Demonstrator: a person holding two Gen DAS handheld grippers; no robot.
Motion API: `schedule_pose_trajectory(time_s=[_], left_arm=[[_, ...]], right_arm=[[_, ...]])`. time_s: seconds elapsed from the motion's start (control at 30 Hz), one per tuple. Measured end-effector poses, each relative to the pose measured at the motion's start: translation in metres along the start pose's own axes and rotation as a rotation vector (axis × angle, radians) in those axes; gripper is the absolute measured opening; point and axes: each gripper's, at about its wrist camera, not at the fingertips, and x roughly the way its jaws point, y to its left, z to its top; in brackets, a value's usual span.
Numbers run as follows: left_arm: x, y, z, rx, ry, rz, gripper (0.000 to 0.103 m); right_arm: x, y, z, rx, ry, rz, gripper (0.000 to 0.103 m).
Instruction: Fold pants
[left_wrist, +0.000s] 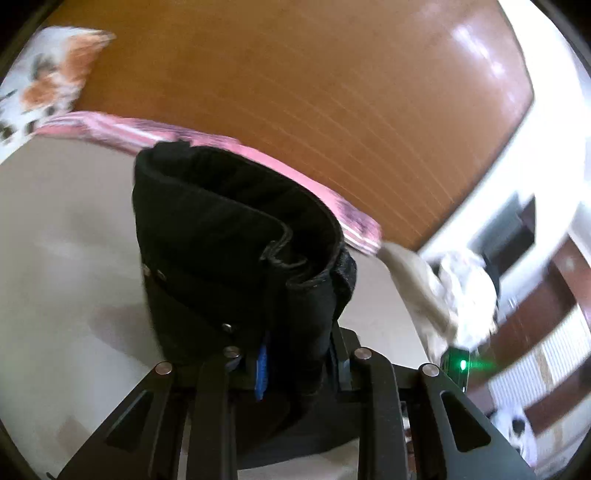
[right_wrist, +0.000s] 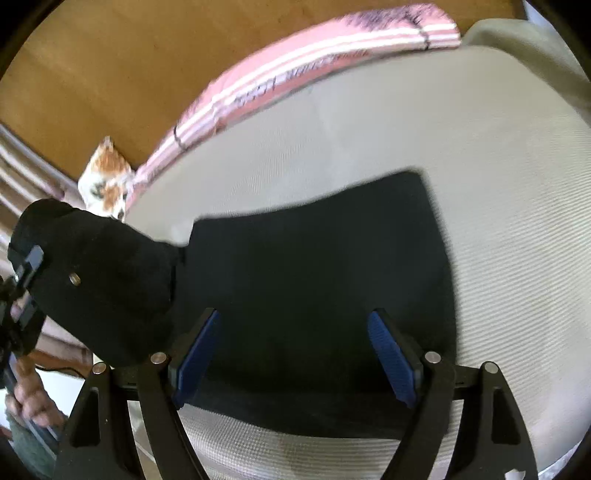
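The black pants (right_wrist: 317, 273) lie on a cream bed cover (right_wrist: 480, 184), part flat and folded. My left gripper (left_wrist: 295, 373) is shut on the waistband end of the pants (left_wrist: 236, 236), lifted and bunched in front of the left camera; a blue pad (left_wrist: 261, 369) shows beside the cloth. That lifted end also shows at the left of the right wrist view (right_wrist: 99, 273), with the left gripper (right_wrist: 26, 273) and a hand on it. My right gripper (right_wrist: 295, 350) is open just above the flat part of the pants, its blue pads (right_wrist: 391, 358) wide apart and empty.
A pink striped blanket (right_wrist: 314, 62) runs along the far edge of the bed by a wooden headboard (left_wrist: 332, 92). An orange-and-white patterned pillow (right_wrist: 107, 173) lies at the far corner. A pile of pale cloth (left_wrist: 461, 291) sits at the bed's right side.
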Motion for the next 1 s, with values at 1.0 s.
schedule_pose_trajectory(time_s=[1.0], left_arm=[[0.136,-0.115,-0.136,0.597,0.393,0.000,0.046]], right_arm=[[-0.027,-0.074,0.005,0.180,-0.029,0.075,0.080]])
